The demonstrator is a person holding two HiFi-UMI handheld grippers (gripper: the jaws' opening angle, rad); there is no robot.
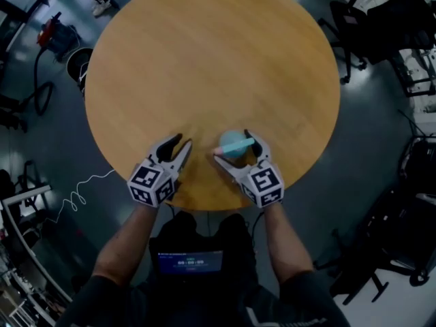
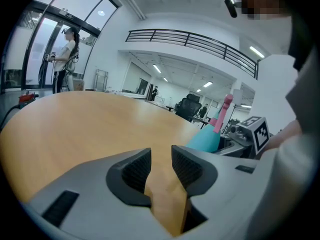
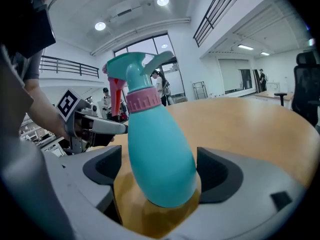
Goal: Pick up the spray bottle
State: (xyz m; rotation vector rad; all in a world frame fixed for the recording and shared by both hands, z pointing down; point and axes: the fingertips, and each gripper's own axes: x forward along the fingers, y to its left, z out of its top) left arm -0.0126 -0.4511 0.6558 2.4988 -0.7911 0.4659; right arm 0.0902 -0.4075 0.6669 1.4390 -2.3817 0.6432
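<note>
Table (image 1: 204, 60): smooth wood top, satin sheen. Bottle (image 3: 159, 154): smooth teal plastic, slight gloss; pink plastic collar (image 3: 142, 100). L gripper (image 2: 161, 158) & R gripper (image 1: 234, 146): matt grey plastic, black ribbed pads (image 2: 187, 169). Floor (image 1: 61, 148): dark, glossy, w/ light reflections.

We're in a big open office-lab hall: a round wooden table (image 1: 204, 60) on a glossy dark floor (image 1: 368, 148), with office chairs (image 1: 344, 29) and a red vacuum (image 1: 58, 36) around it. Up top there's a railed mezzanine (image 2: 190, 40), ceiling lights (image 3: 162, 1) and tall glass windows (image 2: 47, 49).
</note>
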